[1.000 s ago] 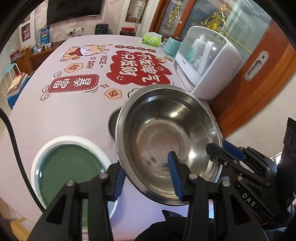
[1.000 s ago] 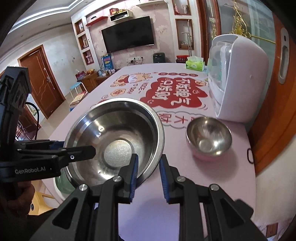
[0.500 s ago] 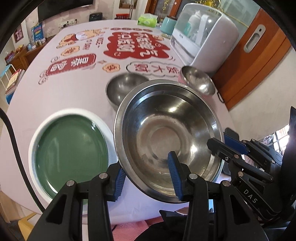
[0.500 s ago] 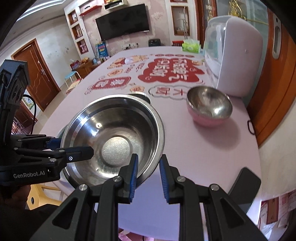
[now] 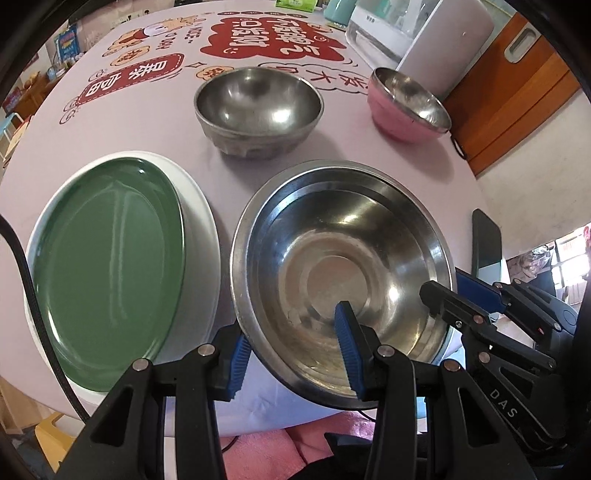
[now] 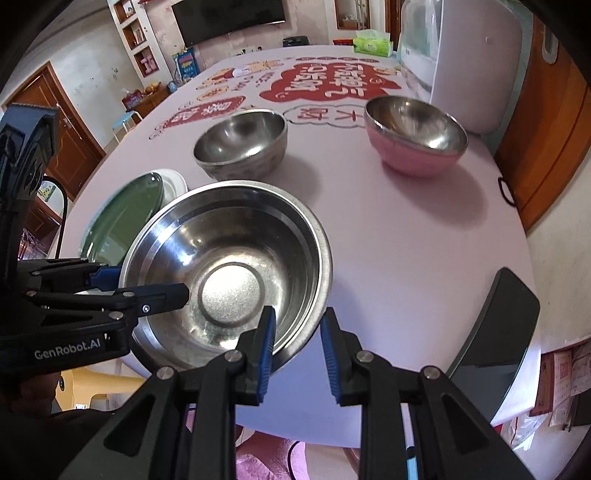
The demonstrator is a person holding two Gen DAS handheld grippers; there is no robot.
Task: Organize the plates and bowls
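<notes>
Entry: both wrist views checked.

Large steel bowl (image 5: 332, 266) is at the near edge of the table (image 5: 147, 122), just beside the green plate (image 5: 110, 258). I cannot tell whether its base rests on the cloth.

Left gripper (image 5: 293, 354): jaws pinch the bowl's near wall, 1 blue pad outside under the rim and 1 inside. The right view confirms this from the side, with 1 finger reaching into the bowl and the other below the rim.

Right gripper (image 6: 297, 347): jaws straddle the bowl's rim with a narrow gap. The inner pad lies against the wall. A sliver of table shows between the outer pad and the rim, so I cannot tell whether it presses.

Left view only: the green plate sits stacked on a white plate (image 5: 199, 229) with the full outline visible. The right view shows just an edge of each.

Both views: 2 smaller bowls stand farther back and well apart, a medium steel bowl (image 5: 258, 107) and a pink-sided bowl (image 5: 402, 122). A dark flat slab (image 6: 495, 325) lies at the table's edge, to the right of the bowl in both views.

Right view only: a white appliance (image 6: 476, 62) behind the pink-sided bowl, a green tissue box (image 6: 371, 44) and a wall television (image 6: 229, 14).
</notes>
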